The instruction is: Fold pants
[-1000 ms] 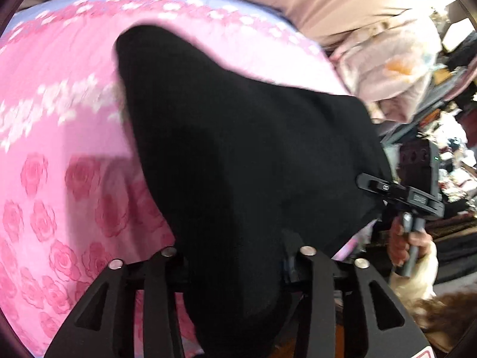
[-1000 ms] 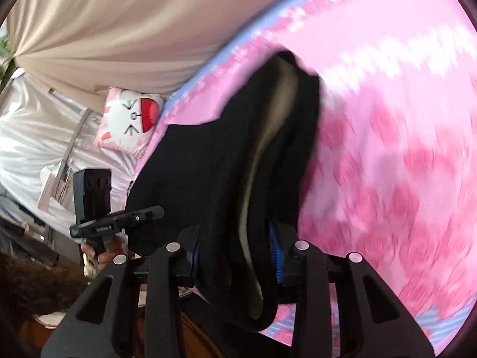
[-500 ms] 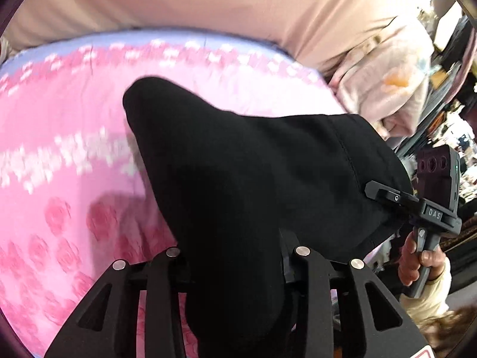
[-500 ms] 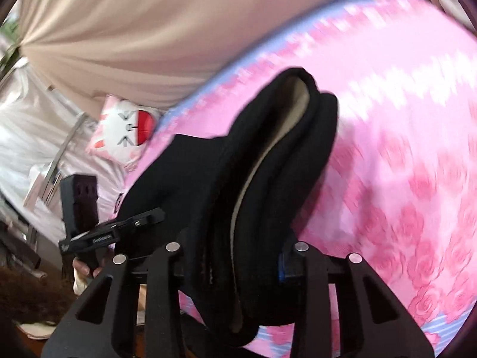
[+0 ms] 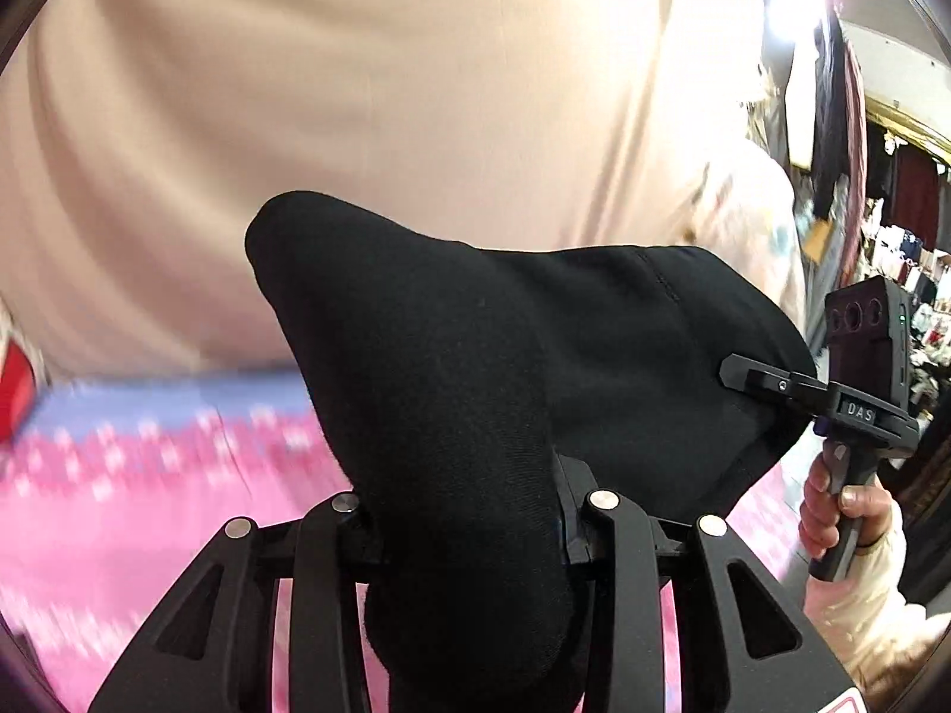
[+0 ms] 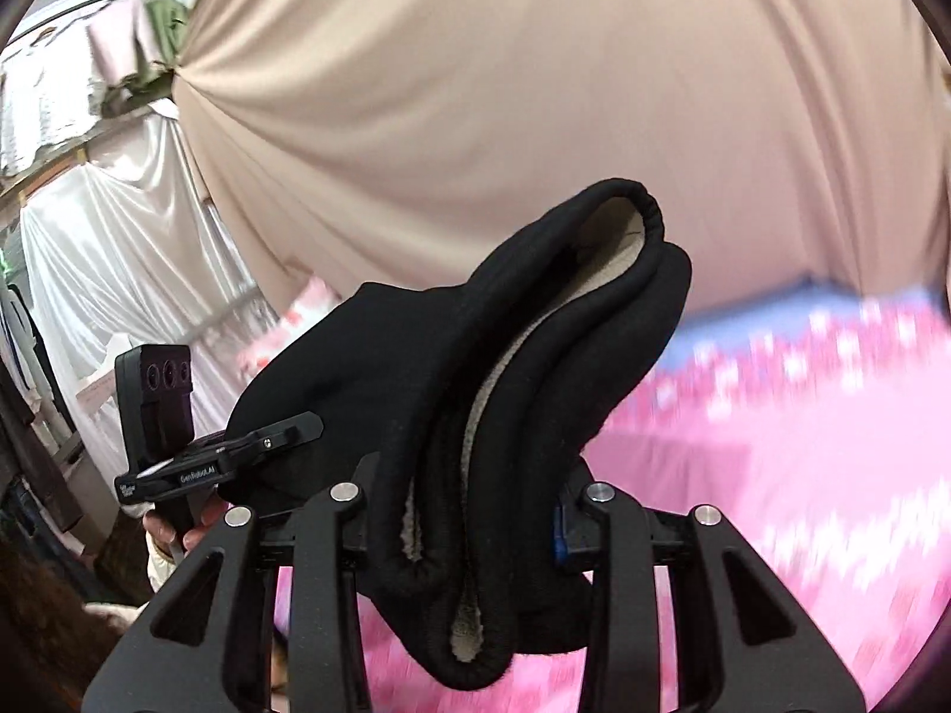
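The black pants (image 5: 505,356) hang in the air, stretched between both grippers above the pink rose-print bed sheet (image 5: 119,505). My left gripper (image 5: 469,511) is shut on a thick bunch of the black cloth. My right gripper (image 6: 463,505) is shut on the waistband end (image 6: 535,368), where the cream fleece lining shows. Each gripper shows in the other's view, the right one (image 5: 772,383) at the far right and the left one (image 6: 279,439) at the left, both clamped on the cloth's edge.
A beige curtain (image 5: 416,89) fills the background behind the bed. White draped sheeting (image 6: 107,249) hangs at the left of the right wrist view. Hanging clothes and clutter (image 5: 879,196) stand at the right. A red-and-white cushion (image 5: 15,392) peeks in at the left edge.
Both grippers have risen and tilted up with the pants. The bed has dropped low in both views and the curtain now fills most of them.
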Tool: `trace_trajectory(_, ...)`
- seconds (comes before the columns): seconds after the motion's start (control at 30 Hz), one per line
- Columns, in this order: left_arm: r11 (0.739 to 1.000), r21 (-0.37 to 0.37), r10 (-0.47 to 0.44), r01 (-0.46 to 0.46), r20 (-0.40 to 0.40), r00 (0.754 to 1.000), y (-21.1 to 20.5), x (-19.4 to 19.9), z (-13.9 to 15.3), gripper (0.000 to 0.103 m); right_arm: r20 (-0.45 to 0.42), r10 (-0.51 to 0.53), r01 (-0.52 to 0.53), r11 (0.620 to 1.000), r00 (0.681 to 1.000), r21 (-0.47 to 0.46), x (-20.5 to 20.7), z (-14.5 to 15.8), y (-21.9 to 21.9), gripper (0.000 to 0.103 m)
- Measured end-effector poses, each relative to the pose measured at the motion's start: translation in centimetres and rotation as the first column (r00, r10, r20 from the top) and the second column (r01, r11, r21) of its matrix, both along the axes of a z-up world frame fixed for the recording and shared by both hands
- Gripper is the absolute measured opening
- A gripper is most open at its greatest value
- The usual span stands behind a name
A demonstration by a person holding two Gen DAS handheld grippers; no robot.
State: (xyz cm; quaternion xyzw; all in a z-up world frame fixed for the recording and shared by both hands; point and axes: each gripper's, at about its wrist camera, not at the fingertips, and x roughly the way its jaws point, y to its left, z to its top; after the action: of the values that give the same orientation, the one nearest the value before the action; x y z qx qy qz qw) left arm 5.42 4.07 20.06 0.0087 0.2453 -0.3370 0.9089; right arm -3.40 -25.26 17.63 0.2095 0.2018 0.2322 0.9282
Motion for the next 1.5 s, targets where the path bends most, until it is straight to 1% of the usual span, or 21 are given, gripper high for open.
trace_trajectory(0.03, 1.0, -0.009, 0.01, -0.01, 0.027, 1.0, -0.2, 0.9, 0.9, 0.032, 0.03, -0.002, 0.002, 1.0, 1.0, -0.01, 1.2, 1.1, 0.0, 0.034)
trace_trajectory(0.1, 0.999, -0.02, 0.027, -0.025, 0.071, 0.997, -0.4, 2.9, 2.0, 0.032, 0.06, -0.005, 0.006, 1.0, 0.998, -0.015, 2.9, 2.1, -0.1, 0.034)
trace_trajectory(0.17, 0.999, -0.024, 0.036, -0.034, 0.087, 0.996, -0.6, 4.3, 2.3, 0.032, 0.073, -0.011, 0.012, 1.0, 0.997, -0.016, 5.2, 2.7, -0.4, 0.034)
trace_trajectory(0.23, 0.998, -0.024, 0.054, -0.052, 0.089, 0.995, -1.0, 6.6, 1.9, 0.032, 0.071, -0.011, 0.011, 1.0, 0.997, -0.01, 7.5, 2.4, -0.6, 0.034)
trace_trajectory(0.3, 0.997, -0.036, 0.07, -0.066, 0.105, 0.992, -1.3, 8.5, 0.9, 0.033, 0.054, -0.01, 0.01, 1.0, 0.999, 0.001, 10.0, 1.2, -1.3, 0.034)
trace_trajectory(0.37, 0.994, 0.0, 0.104, -0.105, 0.11, 0.988, -1.9, 10.8, -0.6, 0.033, 0.023, -0.008, 0.008, 1.0, 1.0, 0.014, 12.7, -0.6, -1.5, 0.034)
trace_trajectory(0.43, 0.993, 0.018, 0.118, -0.12, 0.07, 0.991, -2.4, 13.3, -2.4, 0.033, 0.0, -0.01, 0.01, 1.0, 1.0, 0.016, 14.3, -2.1, -1.5, 0.034)
trace_trajectory(0.5, 0.991, 0.036, 0.129, -0.13, 0.046, 0.991, -2.8, 15.1, -4.0, 0.033, -0.043, -0.01, 0.012, 0.999, 0.999, 0.032, 16.4, -4.3, -1.5, 0.034)
trace_trajectory(0.53, 0.99, 0.048, 0.133, -0.135, 0.036, 0.99, -3.0, 16.1, -5.1, 0.033, -0.058, -0.012, 0.014, 0.999, 0.998, 0.035, 17.1, -4.8, -1.4, 0.034)
trace_trajectory(0.63, 0.988, 0.076, 0.134, -0.133, -0.003, 0.991, -3.5, 18.3, -8.0, 0.033, -0.122, -0.014, 0.02, 0.998, 0.992, 0.054, 19.6, -8.3, -1.8, 0.034)
trace_trajectory(0.77, 0.985, 0.108, 0.14, -0.133, -0.058, 0.988, -4.3, 20.7, -11.8, 0.033, -0.195, -0.011, 0.024, 0.998, 0.981, 0.063, 21.7, -12.4, -2.2, 0.034)
trace_trajectory(0.8, 0.985, 0.116, 0.141, -0.132, -0.073, 0.987, -4.4, 21.3, -12.8, 0.033, -0.209, -0.01, 0.024, 0.998, 0.978, 0.065, 22.0, -13.1, -2.2, 0.034)
trace_trajectory(1.0, 0.982, 0.146, 0.148, -0.124, -0.164, 0.975, -5.0, 23.9, -17.2, 0.033, -0.291, -0.002, 0.021, 0.998, 0.957, 0.062, 24.3, -18.0, -2.6, 0.034)
trace_trajectory(1.13, 0.981, 0.152, 0.15, -0.118, -0.218, 0.964, -5.2, 24.9, -19.5, 0.033, -0.336, 0.006, 0.015, 0.998, 0.942, 0.061, 25.1, -20.3, -2.5, 0.034)
trace_trajectory(1.2, 0.98, 0.16, 0.153, -0.119, -0.226, 0.962, -4.8, 24.8, -20.5, 0.034, -0.354, 0.006, 0.017, 0.998, 0.935, 0.062, 25.4, -21.4, -2.5, 0.034)
trace_trajectory(1.33, 0.982, 0.152, 0.144, -0.11, -0.236, 0.961, -4.8, 24.7, -21.1, 0.035, -0.373, 0.015, 0.015, 0.997, 0.928, 0.077, 25.7, -22.7, -2.8, 0.034)
trace_trajectory(1.4, 0.981, 0.159, 0.146, -0.107, -0.252, 0.957, -4.6, 24.6, -21.6, 0.037, -0.392, 0.019, 0.014, 0.997, 0.92, 0.08, 26.0, -23.2, -2.9, 0.034)
trace_trajectory(1.43, 0.981, 0.161, 0.149, -0.108, -0.265, 0.953, -4.4, 24.9, -22.1, 0.041, -0.411, 0.021, 0.017, 0.996, 0.912, 0.088, 26.1, -23.9, -3.1, 0.035)
trace_trajectory(1.47, 0.98, 0.163, 0.153, -0.11, -0.282, 0.947, -3.9, 25.4, -22.4, 0.048, -0.423, 0.024, 0.019, 0.995, 0.906, 0.097, 26.1, -24.5, -3.3, 0.036)
trace_trajectory(1.5, 0.981, 0.152, 0.162, -0.119, -0.312, 0.936, -3.4, 25.8, -23.1, 0.053, -0.434, 0.025, 0.024, 0.994, 0.901, 0.108, 26.1, -25.0, -3.5, 0.036)
